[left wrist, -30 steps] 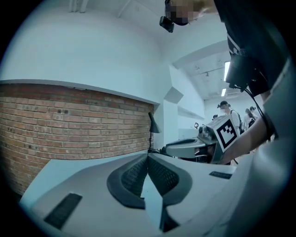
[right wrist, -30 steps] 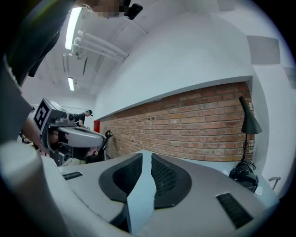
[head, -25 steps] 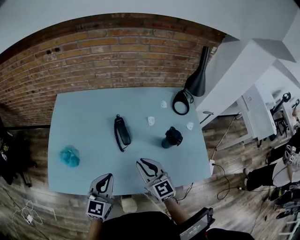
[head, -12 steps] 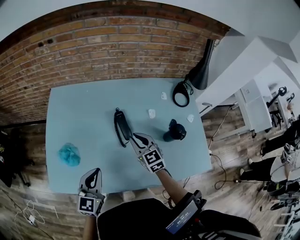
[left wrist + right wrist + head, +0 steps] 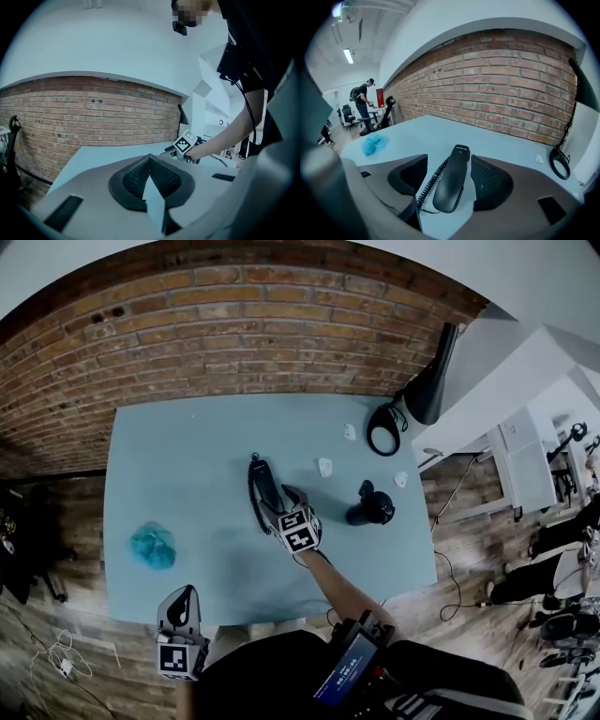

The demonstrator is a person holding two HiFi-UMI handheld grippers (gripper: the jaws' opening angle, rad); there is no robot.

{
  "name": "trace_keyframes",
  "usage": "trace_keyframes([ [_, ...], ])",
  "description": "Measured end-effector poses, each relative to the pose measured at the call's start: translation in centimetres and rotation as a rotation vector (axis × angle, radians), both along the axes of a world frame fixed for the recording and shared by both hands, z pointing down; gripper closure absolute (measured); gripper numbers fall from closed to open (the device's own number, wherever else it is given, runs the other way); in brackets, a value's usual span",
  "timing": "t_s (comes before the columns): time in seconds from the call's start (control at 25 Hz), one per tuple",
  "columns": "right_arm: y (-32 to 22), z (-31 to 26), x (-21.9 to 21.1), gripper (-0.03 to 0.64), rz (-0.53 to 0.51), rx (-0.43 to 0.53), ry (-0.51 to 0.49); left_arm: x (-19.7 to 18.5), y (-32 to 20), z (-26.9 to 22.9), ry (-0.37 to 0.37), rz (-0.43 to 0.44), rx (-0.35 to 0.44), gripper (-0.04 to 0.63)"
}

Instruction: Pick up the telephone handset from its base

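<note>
Grey right gripper [image 5: 278, 505]: moved up from the near edge of the table [image 5: 178, 456] since a second ago, jaws just opening, spread astride the handset [image 5: 262, 491], pads clear.
Handset: lying mid-table, long axis toward the brick wall [image 5: 234, 334].
Left gripper [image 5: 185, 594]: pressed together.

The left claw [image 5: 150, 161] has its jaws closed tip to tip, with nothing between them. Ahead, the pale blue counter [image 5: 93, 157] meets a brick wall [image 5: 93, 117]. A forearm [image 5: 225, 137] reaches over it from the right, beside a slim dark shape, perhaps a lamp [image 5: 181, 115].
</note>
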State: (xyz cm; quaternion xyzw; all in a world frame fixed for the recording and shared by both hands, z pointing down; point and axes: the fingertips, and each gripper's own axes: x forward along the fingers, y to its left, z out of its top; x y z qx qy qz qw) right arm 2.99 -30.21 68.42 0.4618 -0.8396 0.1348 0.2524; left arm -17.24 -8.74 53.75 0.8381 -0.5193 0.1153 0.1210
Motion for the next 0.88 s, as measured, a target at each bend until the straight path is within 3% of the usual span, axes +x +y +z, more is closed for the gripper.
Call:
trace_keyframes([
  [0.48,-4.0,6.2,-2.3,0.311,-0.001,-0.153,0.053,-1.9,-0.8,-0.4,0.011,-0.073,-0.006,0.597],
  [0.68,-4.9,7.2,-2.0,0.311,0.023,-0.175,0.081,-2.2,-1.1,0.1,0.014,-0.092,-0.015,0.597],
  [0.88,-4.8,9.8,-1.1,0.311,0.047,-0.262,0.104,-2.5,-1.4,0.3,0.013,-0.108,-0.019,0.597],
])
